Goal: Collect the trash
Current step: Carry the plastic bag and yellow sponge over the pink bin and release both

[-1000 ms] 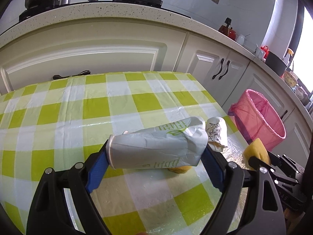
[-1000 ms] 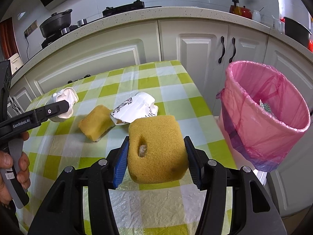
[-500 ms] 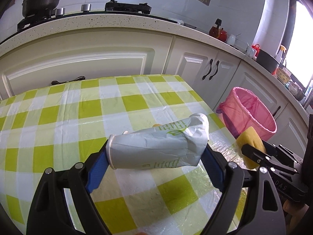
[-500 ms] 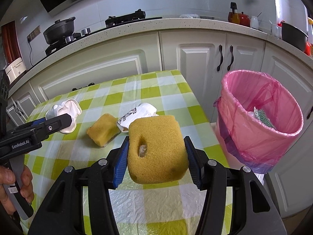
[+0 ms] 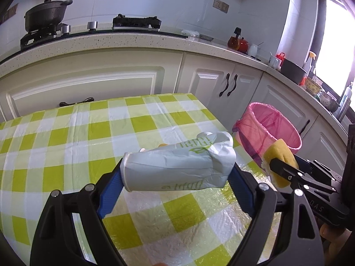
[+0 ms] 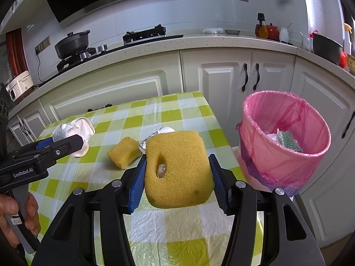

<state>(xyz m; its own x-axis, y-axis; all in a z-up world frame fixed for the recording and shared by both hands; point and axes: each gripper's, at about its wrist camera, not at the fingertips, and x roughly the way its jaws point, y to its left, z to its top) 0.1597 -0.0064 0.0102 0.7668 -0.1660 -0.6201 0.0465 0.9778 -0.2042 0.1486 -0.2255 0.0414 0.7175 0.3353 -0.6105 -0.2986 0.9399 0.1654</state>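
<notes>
Now the carry step: beside the bench stands the pink-lined bin. Left gripper jaws clamp a crushed paper cup; right gripper jaws clamp a yellow sponge. Next, I judge, each must hover over the bin's mouth before release.

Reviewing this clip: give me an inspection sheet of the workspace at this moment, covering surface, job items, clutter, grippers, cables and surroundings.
Surface: table under a green-and-white checked plastic cloth.
Job's things: crumpled white paper cup with green print; large yellow sponge with a hole; smaller yellow sponge and crumpled printed white paper lying on the cloth; pink-lined waste bin beside the table, some trash inside.
Clutter: nothing seen.
Grippers: left gripper clamps the cup; right gripper clamps the large sponge.
Cables: black cord by the wall socket.
Surroundings: white cabinets, black pot on the stove.
</notes>
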